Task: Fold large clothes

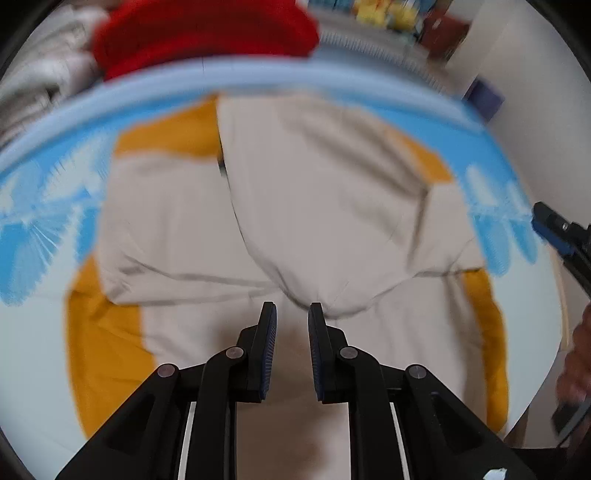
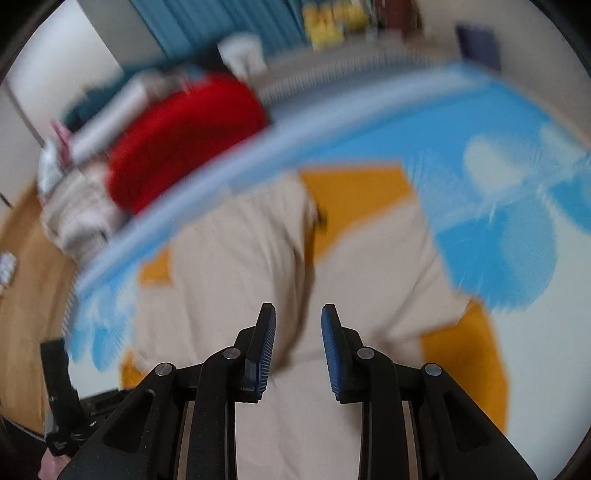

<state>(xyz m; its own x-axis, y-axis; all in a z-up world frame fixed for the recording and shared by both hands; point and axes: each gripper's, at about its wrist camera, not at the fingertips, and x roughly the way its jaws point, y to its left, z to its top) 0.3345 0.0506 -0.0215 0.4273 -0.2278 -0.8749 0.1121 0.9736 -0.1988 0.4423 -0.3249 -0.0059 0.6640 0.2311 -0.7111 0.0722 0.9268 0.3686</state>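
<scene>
A large beige and mustard-yellow garment (image 1: 314, 206) lies partly folded on a blue and white patterned bed cover (image 1: 44, 221). My left gripper (image 1: 292, 314) hovers open over the near fold of the beige cloth, with nothing between its jaws. The garment also shows in the right wrist view (image 2: 240, 266). My right gripper (image 2: 298, 317) is open and empty above its beige middle. Both views are blurred by motion. The right gripper's tip shows at the right edge of the left wrist view (image 1: 554, 229).
A red cloth (image 1: 203, 33) and pale folded laundry (image 1: 40, 88) lie beyond the bed's far edge. A wooden floor (image 2: 26, 266) shows at the left of the right wrist view. Yellow items (image 2: 332, 18) stand on a far shelf.
</scene>
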